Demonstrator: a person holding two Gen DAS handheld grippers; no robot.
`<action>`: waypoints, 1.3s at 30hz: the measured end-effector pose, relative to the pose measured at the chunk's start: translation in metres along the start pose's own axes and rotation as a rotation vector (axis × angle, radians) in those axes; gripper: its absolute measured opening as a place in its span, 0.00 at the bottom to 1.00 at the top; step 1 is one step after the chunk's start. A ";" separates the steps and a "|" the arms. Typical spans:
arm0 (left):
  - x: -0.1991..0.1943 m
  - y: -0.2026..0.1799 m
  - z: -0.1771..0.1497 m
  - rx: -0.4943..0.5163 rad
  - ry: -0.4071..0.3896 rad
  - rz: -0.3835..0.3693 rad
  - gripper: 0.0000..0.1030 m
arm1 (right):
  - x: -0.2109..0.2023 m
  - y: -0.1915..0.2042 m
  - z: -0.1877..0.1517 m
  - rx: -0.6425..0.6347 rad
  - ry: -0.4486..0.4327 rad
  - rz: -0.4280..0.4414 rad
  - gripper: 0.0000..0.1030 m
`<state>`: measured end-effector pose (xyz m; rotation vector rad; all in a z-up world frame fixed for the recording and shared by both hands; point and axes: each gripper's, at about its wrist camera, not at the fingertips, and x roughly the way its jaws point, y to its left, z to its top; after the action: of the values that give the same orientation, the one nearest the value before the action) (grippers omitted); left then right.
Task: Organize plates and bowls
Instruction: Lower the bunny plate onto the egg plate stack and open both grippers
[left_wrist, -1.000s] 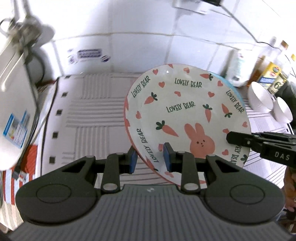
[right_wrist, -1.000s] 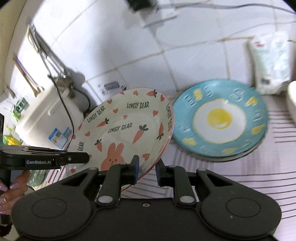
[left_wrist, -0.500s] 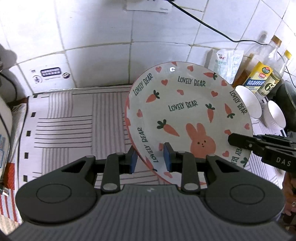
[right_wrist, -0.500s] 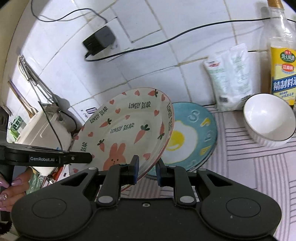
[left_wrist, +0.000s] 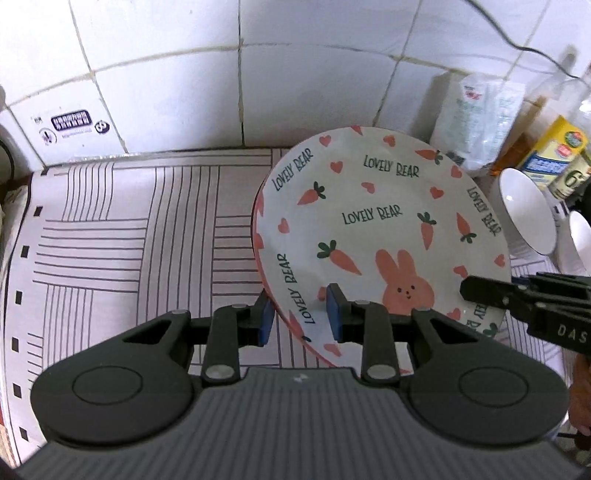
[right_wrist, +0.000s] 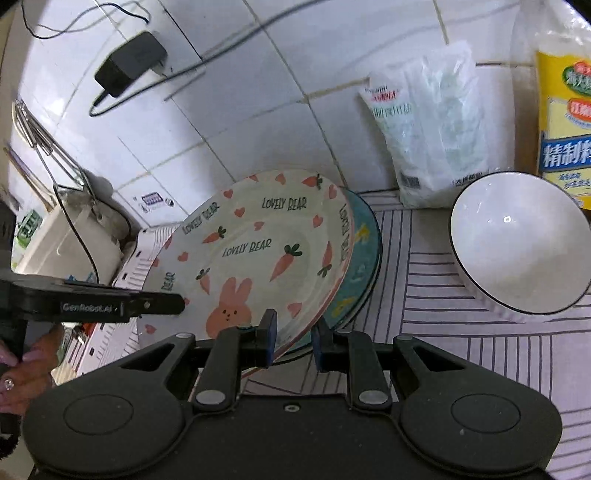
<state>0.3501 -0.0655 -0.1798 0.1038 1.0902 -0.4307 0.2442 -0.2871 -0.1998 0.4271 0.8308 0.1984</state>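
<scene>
The bunny plate (left_wrist: 373, 236) is held tilted above the striped mat (left_wrist: 122, 236), its rim pinched by the left gripper (left_wrist: 298, 317) and the right gripper (right_wrist: 293, 338) at opposite edges. A blue plate (right_wrist: 364, 258) lies under it near the mat's back edge, beside a white bowl (right_wrist: 517, 247).

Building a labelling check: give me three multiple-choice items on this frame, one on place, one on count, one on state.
1. Where is the blue plate?
A. under the bunny plate
B. inside a white bowl
C. leaning on the wall

2. How many white bowls show in the left wrist view?
A. none
B. two
C. four

3. How is the bunny plate held?
A. lying free on the mat
B. by the left gripper only
C. by both the left and the right gripper

Key: 1 A, its blue rim peeks from beneath. 2 B, two sit at right. 3 C, both pairs of jaws pinch its rim.
</scene>
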 end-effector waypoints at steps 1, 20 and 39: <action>0.003 -0.001 0.001 -0.003 0.009 0.002 0.27 | 0.003 -0.003 0.001 0.001 0.012 0.003 0.24; 0.029 -0.008 0.012 -0.077 0.118 0.055 0.28 | 0.022 -0.004 0.014 -0.033 0.171 -0.060 0.27; 0.030 -0.032 0.014 -0.005 0.143 0.168 0.26 | 0.032 0.019 0.015 -0.144 0.138 -0.281 0.38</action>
<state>0.3608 -0.1071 -0.1954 0.2229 1.2122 -0.2722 0.2766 -0.2634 -0.2036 0.1595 0.9948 0.0263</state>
